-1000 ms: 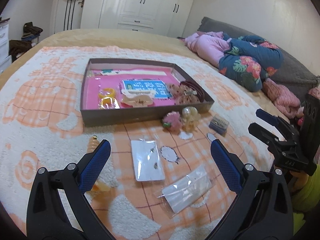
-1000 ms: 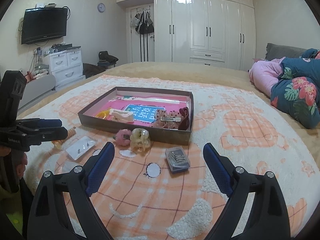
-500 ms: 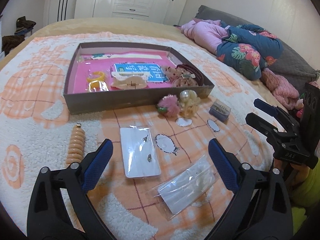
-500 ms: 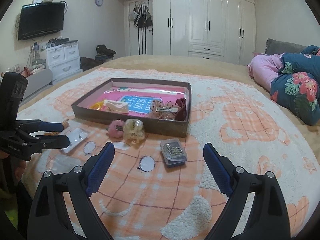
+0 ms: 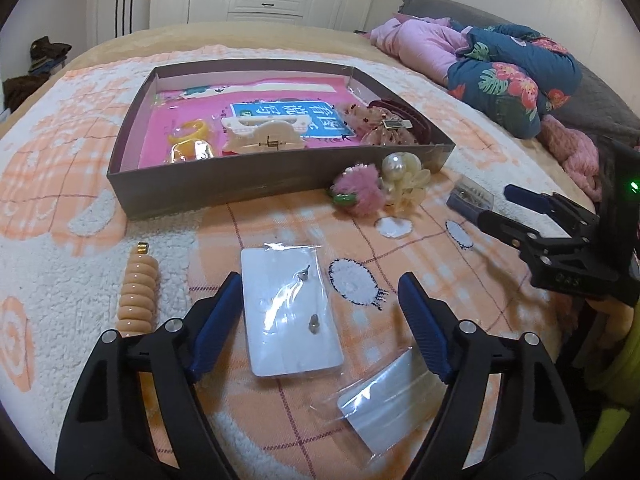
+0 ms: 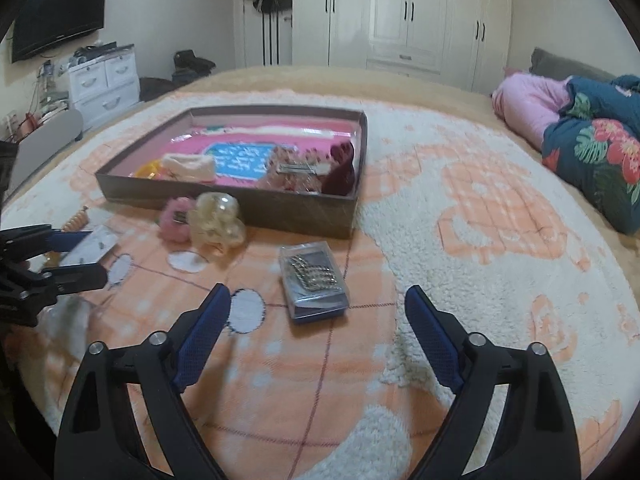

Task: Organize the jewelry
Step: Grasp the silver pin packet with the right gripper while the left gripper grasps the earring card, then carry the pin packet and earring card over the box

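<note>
A brown cardboard tray [image 5: 256, 188] with a pink liner holds hair clips and ornaments; it also shows in the right wrist view [image 6: 280, 208]. My left gripper [image 5: 320, 288] is open, its blue pads either side of a white earring card in a clear bag [image 5: 290, 312]. A second clear bag [image 5: 384, 404] lies under its right finger. A peach spiral hair tie [image 5: 138, 296] lies to the left. My right gripper [image 6: 316, 300] is open just in front of a small clear box of rhinestone pieces [image 6: 314, 280]. A pink pompom [image 5: 360, 194] and a pearl flower clip [image 5: 404, 176] lie by the tray.
Everything lies on a cream and orange fleece blanket [image 6: 480, 240] on a bed. Folded pink and floral bedding [image 5: 500, 64] is piled at the right. White wardrobes [image 6: 400, 12], a drawer unit [image 6: 104, 80] and a wall television [image 6: 56, 16] stand beyond the bed.
My left gripper has moved forward and down, bringing its pads beside the earring card. My right gripper has moved forward and lower toward the small clear box. Both stay open.
</note>
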